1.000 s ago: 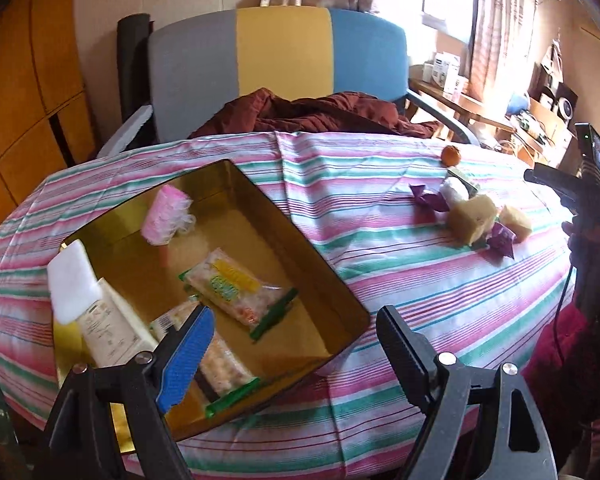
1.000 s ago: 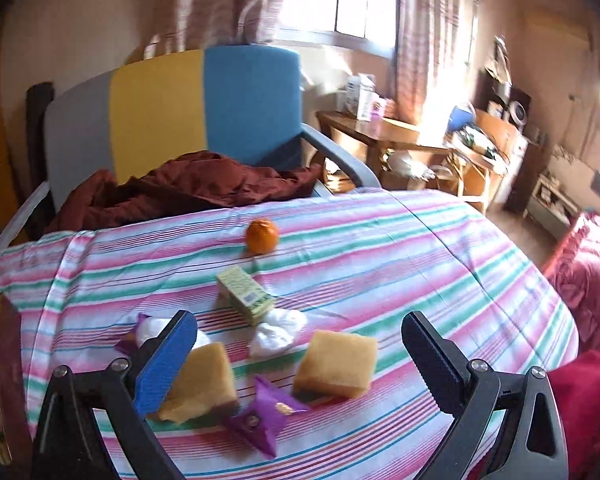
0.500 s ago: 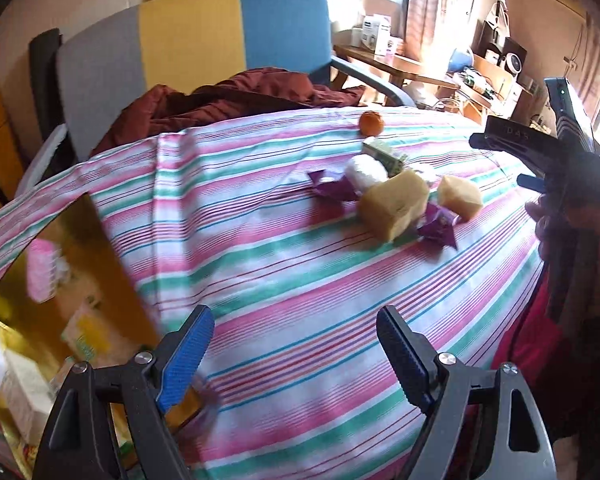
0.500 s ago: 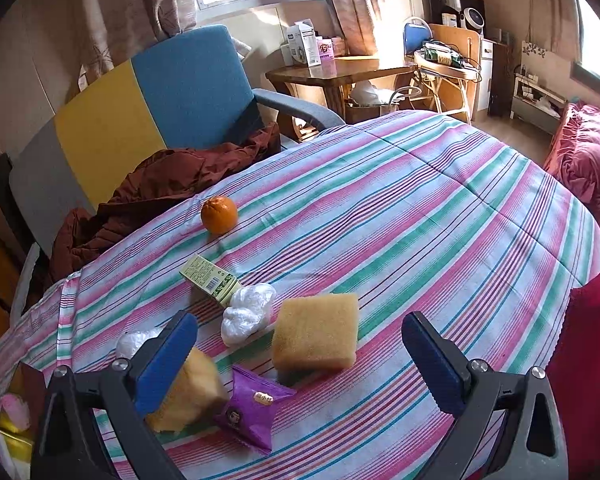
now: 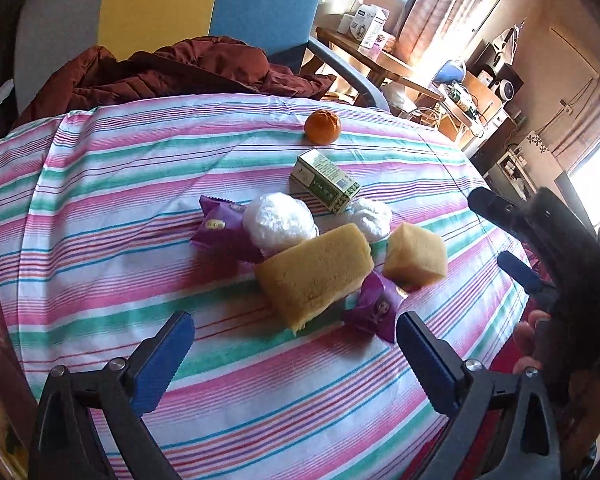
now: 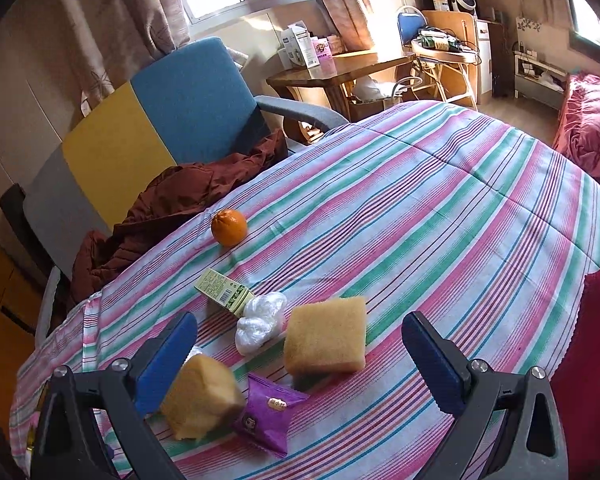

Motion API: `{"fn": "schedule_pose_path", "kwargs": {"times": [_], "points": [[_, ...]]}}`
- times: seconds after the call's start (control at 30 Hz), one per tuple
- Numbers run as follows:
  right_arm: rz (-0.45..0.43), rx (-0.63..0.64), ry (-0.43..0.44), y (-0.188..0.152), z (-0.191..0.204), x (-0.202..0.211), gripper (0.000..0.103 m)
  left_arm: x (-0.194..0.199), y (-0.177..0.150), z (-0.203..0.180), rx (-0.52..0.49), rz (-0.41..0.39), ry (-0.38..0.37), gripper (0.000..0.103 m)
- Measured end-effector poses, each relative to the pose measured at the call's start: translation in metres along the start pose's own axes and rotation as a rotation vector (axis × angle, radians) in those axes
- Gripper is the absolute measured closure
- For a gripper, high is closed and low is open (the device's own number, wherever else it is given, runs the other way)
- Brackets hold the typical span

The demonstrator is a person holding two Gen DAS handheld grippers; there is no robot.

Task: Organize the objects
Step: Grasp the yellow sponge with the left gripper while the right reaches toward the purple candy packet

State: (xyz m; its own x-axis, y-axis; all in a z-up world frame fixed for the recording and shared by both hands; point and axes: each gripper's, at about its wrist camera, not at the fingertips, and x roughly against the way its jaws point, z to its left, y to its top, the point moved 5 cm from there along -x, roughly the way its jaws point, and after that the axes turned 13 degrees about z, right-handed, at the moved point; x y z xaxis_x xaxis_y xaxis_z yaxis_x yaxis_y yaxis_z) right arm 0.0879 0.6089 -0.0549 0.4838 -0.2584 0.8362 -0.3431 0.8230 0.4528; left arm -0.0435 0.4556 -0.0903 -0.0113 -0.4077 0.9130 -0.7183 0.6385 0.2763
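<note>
The left gripper (image 5: pixel 294 338), jaws opening and empty, pointed at the long sponge (image 5: pixel 314 270) lying slantwise just ahead; the right gripper (image 6: pixel 300 340) stood released.

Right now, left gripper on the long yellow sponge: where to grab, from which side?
Probably across the long sponge at mid-length, pads on its two long flat sides, from above. The left gripper, jaws opening and empty, sits near it; the purple packet crowds one end.

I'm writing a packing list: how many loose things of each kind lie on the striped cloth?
Yellow sponge blocks: 2
Purple snack packets: 2
White plastic wads: 2
Green box: 1
Orange: 1
Total: 8
</note>
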Motion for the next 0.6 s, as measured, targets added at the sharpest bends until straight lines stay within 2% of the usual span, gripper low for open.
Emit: {"fn": "schedule_pose_path", "kwargs": {"times": [0.23, 0.33, 0.47, 0.53, 0.57, 0.6], "points": [[0.004, -0.01, 0.028, 0.001, -0.002, 0.001, 0.0, -0.027, 0.028, -0.005, 0.099, 0.044, -0.052, 0.0], [0.007, -0.012, 0.029, 0.001, -0.002, 0.0, 0.0, -0.033, 0.038, -0.013, 0.099, 0.035, -0.034, 0.0], [0.0, -0.029, 0.028, 0.001, -0.006, 0.002, 0.0, -0.051, 0.045, -0.018, 0.078, 0.065, 0.02, 0.0], [-0.008, -0.043, 0.028, 0.003, -0.009, 0.003, 0.0, -0.063, 0.043, -0.014, 0.09, 0.102, 0.03, 0.004], [-0.008, -0.047, 0.029, 0.004, -0.01, 0.002, 0.0, -0.065, 0.04, -0.01, 0.1, 0.104, 0.021, 0.019], [-0.002, -0.05, 0.033, 0.004, -0.01, 0.001, 0.0, -0.065, 0.038, -0.007, 0.101, 0.103, 0.002, 0.021]]}}
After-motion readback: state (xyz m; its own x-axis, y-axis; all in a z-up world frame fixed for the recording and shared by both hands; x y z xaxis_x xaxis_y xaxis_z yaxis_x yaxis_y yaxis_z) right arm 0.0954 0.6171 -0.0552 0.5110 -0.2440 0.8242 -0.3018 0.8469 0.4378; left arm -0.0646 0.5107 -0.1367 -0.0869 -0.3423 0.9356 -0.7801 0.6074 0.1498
